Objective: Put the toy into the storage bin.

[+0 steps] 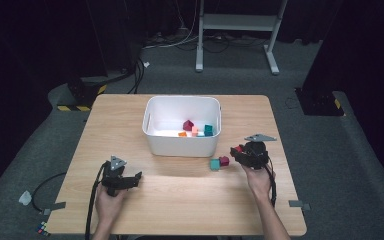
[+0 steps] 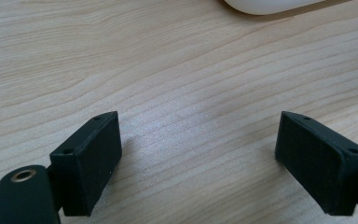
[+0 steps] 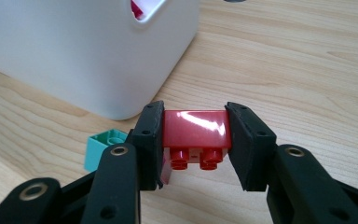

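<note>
Right gripper view shows the right gripper pinching a red brick just above the bench, beside the white bin. Several bricks already lie in the bin, so the sorting looks well along. A teal brick and a dark red brick wait outside it. The left gripper rests spread and empty.

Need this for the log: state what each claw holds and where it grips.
Right claw clamps a red block by its two opposite sides. Left claw is open, holding nothing.
</note>
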Motion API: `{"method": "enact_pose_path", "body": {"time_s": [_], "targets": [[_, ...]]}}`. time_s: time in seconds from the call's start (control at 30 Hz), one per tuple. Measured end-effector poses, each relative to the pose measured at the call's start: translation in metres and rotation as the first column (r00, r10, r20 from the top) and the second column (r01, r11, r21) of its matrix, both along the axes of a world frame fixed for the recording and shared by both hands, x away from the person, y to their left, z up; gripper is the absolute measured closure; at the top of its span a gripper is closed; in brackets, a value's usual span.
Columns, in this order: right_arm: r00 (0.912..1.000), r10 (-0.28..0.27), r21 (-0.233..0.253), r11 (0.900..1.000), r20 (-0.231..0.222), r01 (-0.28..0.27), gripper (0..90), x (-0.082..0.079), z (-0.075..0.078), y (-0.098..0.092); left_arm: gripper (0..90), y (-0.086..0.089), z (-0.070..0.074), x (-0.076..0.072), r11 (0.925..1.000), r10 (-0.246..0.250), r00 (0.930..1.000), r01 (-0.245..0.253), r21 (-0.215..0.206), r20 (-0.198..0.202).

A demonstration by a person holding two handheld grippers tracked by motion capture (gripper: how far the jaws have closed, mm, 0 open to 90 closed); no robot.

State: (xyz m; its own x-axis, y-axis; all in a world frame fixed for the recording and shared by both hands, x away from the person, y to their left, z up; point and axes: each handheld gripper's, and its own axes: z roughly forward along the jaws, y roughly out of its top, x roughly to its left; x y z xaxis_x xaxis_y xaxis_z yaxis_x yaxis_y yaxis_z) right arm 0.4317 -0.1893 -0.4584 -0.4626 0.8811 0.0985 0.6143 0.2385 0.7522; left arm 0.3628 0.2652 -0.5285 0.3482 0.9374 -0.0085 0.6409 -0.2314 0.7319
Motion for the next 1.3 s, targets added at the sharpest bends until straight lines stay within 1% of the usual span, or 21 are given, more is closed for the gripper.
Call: {"method": "enact_pose_path", "body": {"time_s": [0.17, 0.2, 0.27, 0.33, 0.4, 0.5, 0.53, 0.6, 0.8, 0.93, 1.03, 1.07, 1.1, 1.23, 1.3], "targets": [[0.9999, 0.01, 0.007, 1.0, 0.004, -0.01, 58.7, -0.002, 0.009, 0.0, 14.6, 0.0, 0.0, 0.0, 1.0, 0.0, 1.0, 0.0, 0.0, 0.0], [0.9998, 0.015, 0.007, 1.0, 0.011, -0.015, 58.7, -0.003, 0.012, 0.0, 14.6, 0.0, 0.0, 0.0, 1.0, 0.0, 1.0, 0.0, 0.0, 0.0], [0.9996, 0.022, 0.013, 1.0, 0.015, -0.022, 58.7, -0.004, 0.018, 0.002, 14.6, 0.0, 0.0, 0.0, 1.0, 0.0, 1.0, 0.0, 0.0, 0.0], [0.9996, 0.024, 0.012, 1.0, 0.015, -0.025, 58.7, -0.005, 0.021, 0.002, 14.6, 0.0, 0.0, 0.0, 1.0, 0.0, 1.0, 0.0, 0.0, 0.0], [0.9988, 0.039, 0.01, 0.999, 0.028, -0.039, 58.7, -0.006, 0.027, 0.005, 14.6, 0.0, 0.0, 0.0, 1.0, 0.0, 1.0, 0.0, 0.0, 0.0], [0.9979, 0.051, 0.013, 0.999, 0.039, -0.052, 58.8, -0.007, 0.031, 0.006, 14.6, 0.0, 0.0, 0.0, 1.0, 0.0, 1.0, 0.0, 0.0, 0.0], [0.9974, 0.058, 0.009, 0.998, 0.044, -0.058, 58.8, -0.007, 0.036, 0.008, 14.6, 0.0, 0.0, 0.0, 1.0, 0.0, 1.0, 0.0, 0.0, 0.0], [0.9971, 0.061, 0.011, 0.998, 0.046, -0.062, 58.8, -0.008, 0.038, 0.009, 14.6, 0.0, 0.0, 0.0, 1.0, 0.0, 1.0, 0.0, 0.0, 0.0], [0.9941, 0.083, 0.01, 0.996, 0.071, -0.084, 58.8, -0.01, 0.057, 0.014, 14.6, 0.0, 0.0, 0.0, 1.0, 0.0, 1.0, 0.0, 0.0, 0.0], [0.9918, 0.099, 0.025, 0.995, 0.081, -0.101, 58.8, -0.01, 0.07, 0.017, 14.6, 0.0, 0.0, 0.0, 1.0, 0.0, 1.0, 0.0, 0.0, 0.0], [0.9898, 0.112, 0.042, 0.992, 0.088, -0.116, 58.8, -0.009, 0.079, 0.02, 14.6, 0.0, 0.0, 0.0, 1.0, 0.0, 1.0, 0.0, 0.0, 0.0], [0.9886, 0.12, 0.045, 0.991, 0.09, -0.124, 58.8, -0.008, 0.085, 0.023, 14.6, 0.0, 0.0, 0.0, 1.0, 0.0, 1.0, 0.0, 0.0, 0.0], [0.9886, 0.12, 0.045, 0.991, 0.09, -0.124, 58.8, -0.008, 0.085, 0.023, 14.6, 0.0, 0.0, 0.0, 1.0, 0.0, 1.0, 0.0, 0.0, 0.0], [0.9857, 0.136, 0.048, 0.989, 0.099, -0.141, 58.8, -0.004, 0.096, 0.029, 14.6, 0.0, 0.0, 0.0, 1.0, 0.0, 1.0, 0.0, -0.001, 0.0], [0.9838, 0.144, 0.039, 0.988, 0.106, -0.149, 58.8, -0.003, 0.102, 0.033, 14.6, 0.0, 0.0, 0.0, 1.0, 0.0, 1.0, 0.0, -0.001, 0.0]]}}
